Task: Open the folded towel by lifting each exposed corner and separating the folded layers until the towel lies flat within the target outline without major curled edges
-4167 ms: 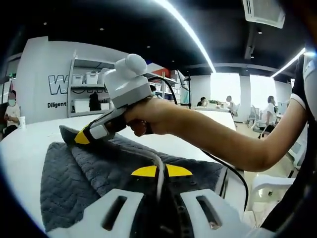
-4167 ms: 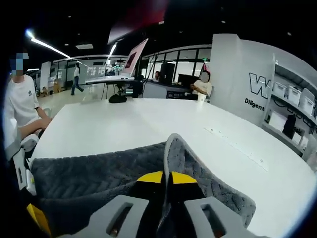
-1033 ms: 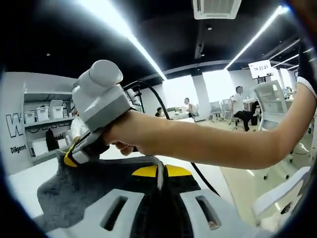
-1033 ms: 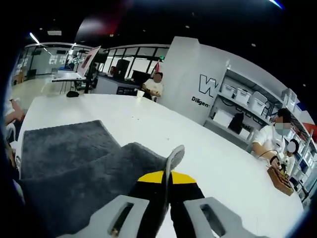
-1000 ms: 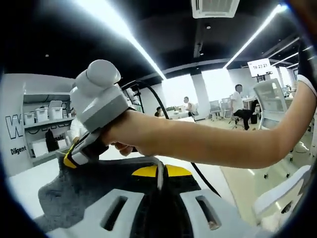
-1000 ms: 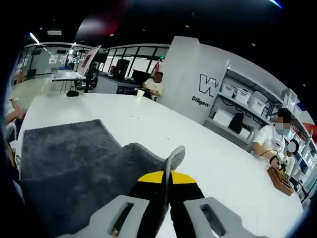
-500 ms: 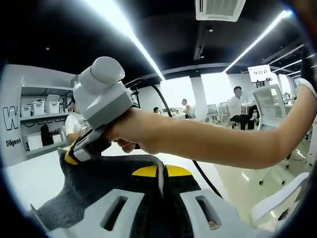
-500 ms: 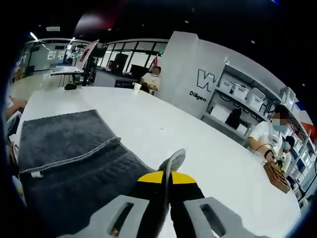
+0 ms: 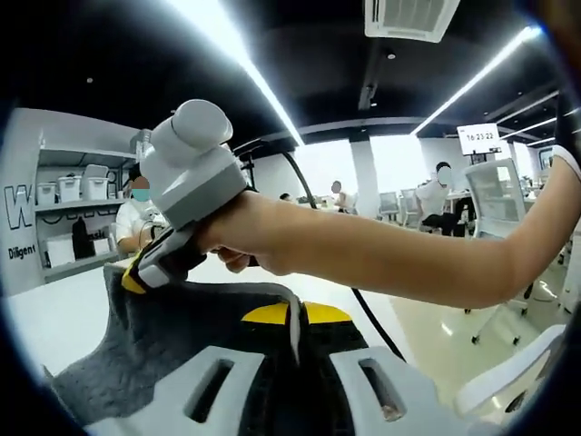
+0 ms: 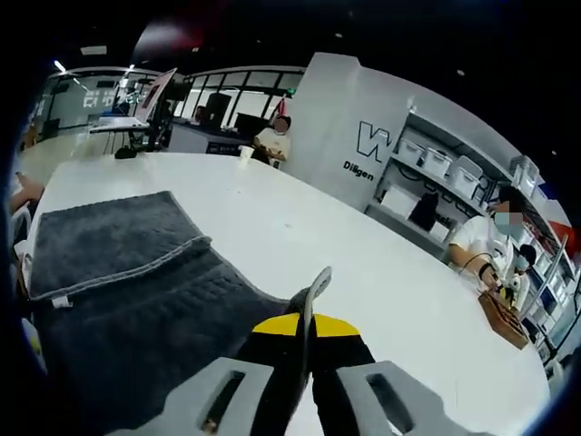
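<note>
Towel lengthwise away from right gripper

Left gripper view: camera rides my left gripper, low and close over the towel, facing along its jaws toward the office side of the room. My right gripper crosses close in front, with my hand around it.

Right gripper view: camera rides my right gripper, just above the table, facing across it toward the far edge and the shelving wall.

Shared: the towel, nipped in both jaw pairs, plus the lettered wall and its shelves.
</note>
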{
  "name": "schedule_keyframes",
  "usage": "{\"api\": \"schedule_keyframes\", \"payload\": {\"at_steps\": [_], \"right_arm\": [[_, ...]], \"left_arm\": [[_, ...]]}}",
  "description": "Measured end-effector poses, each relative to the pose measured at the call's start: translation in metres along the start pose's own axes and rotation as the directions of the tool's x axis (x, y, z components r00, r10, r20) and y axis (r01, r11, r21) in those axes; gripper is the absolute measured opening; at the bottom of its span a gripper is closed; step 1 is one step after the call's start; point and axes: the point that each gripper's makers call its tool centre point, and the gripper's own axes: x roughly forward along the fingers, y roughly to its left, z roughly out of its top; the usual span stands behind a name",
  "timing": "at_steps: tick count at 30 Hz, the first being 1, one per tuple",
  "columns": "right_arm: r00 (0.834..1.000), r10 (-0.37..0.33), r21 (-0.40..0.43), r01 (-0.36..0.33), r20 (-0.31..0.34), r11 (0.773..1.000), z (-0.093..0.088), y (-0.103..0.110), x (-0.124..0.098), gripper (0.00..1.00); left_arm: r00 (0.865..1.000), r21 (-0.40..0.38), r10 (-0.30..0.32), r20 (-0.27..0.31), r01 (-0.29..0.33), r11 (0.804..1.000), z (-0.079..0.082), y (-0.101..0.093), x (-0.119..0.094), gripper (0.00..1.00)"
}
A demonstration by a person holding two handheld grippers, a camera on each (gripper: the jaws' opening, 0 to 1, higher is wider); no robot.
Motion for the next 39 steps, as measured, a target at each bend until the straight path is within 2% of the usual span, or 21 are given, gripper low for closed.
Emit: {"api": "schedule_keyframes", "payload": {"at_steps": [5,13,24,27,29,31,33,39], "right_arm": [[1.000,-0.011,-0.005,0.011,-0.011,1.000,-0.008,-0.007,-0.001,0.00],[1.000,-0.004,0.034,0.005,-0.023,0.999,-0.028,-0.011,0.001,0.00],[0.999,0.011,0.095,-0.007,-0.049,0.995,-0.055,-0.017,0.009,0.00],[0.998,0.018,0.106,-0.012,-0.058,0.994,-0.060,-0.018,0.009,0.00],[0.998,0.026,0.067,-0.022,-0.053,0.998,-0.061,-0.018,0.007,0.00],[0.998,0.014,0.068,-0.011,-0.054,0.998,-0.061,-0.020,0.006,0.02],[0.999,0.003,0.074,0.001,-0.050,0.997,-0.061,-0.023,0.003,0.06],[0.999,-0.009,0.077,0.012,-0.036,0.997,-0.053,-0.028,-0.009,0.07]], "left_arm": [[1.000,0.003,0.001,-0.015,-0.001,1.000,-0.005,-0.002,0.007,0.03],[0.999,-0.008,-0.004,-0.051,0.004,1.000,-0.016,-0.005,0.016,0.03],[0.996,-0.012,-0.014,-0.088,0.013,1.000,-0.029,-0.012,0.022,0.15],[0.995,-0.012,-0.010,-0.104,0.009,1.000,-0.031,-0.011,0.023,0.23],[0.995,-0.029,-0.017,-0.097,0.015,0.999,-0.030,-0.013,0.024,0.34],[0.995,-0.046,-0.018,-0.094,0.014,0.999,-0.029,-0.013,0.024,0.43],[0.995,-0.034,-0.018,-0.096,0.014,0.999,-0.029,-0.014,0.024,0.42],[0.996,-0.024,-0.018,-0.085,0.016,1.000,-0.023,-0.014,0.020,0.37]]}}
